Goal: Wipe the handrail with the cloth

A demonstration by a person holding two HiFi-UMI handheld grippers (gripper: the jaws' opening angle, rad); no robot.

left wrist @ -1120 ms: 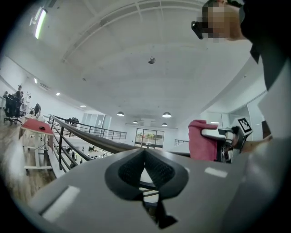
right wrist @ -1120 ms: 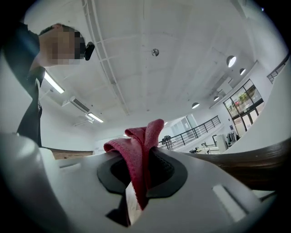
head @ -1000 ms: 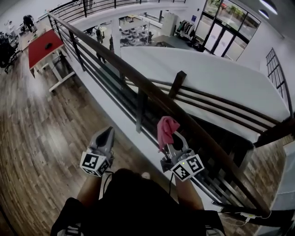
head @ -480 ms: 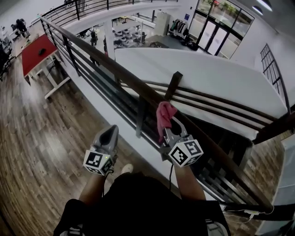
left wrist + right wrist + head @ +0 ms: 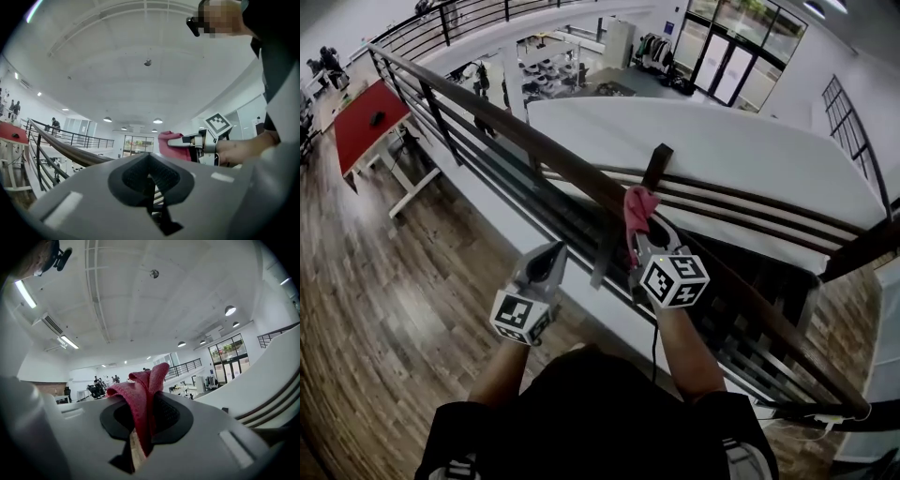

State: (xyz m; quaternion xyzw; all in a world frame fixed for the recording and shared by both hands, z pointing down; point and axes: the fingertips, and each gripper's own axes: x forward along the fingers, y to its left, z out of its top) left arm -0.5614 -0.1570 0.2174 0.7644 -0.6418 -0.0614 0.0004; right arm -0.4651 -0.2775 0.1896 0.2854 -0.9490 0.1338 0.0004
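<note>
Between the clamped jaws of the right gripper (image 5: pixel 144 427) a crumpled pink-red cloth (image 5: pixel 141 390) sticks up, held right at the long dark wooden handrail (image 5: pixel 525 134), while the left gripper (image 5: pixel 554 253), jaws together and empty, hovers just beside it.

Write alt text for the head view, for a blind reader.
The right tongs hold a pink cloth up at a dark wooden handrail that runs diagonally along a balcony edge. The left tongs are shut and empty beside them, above a wood floor.
</note>
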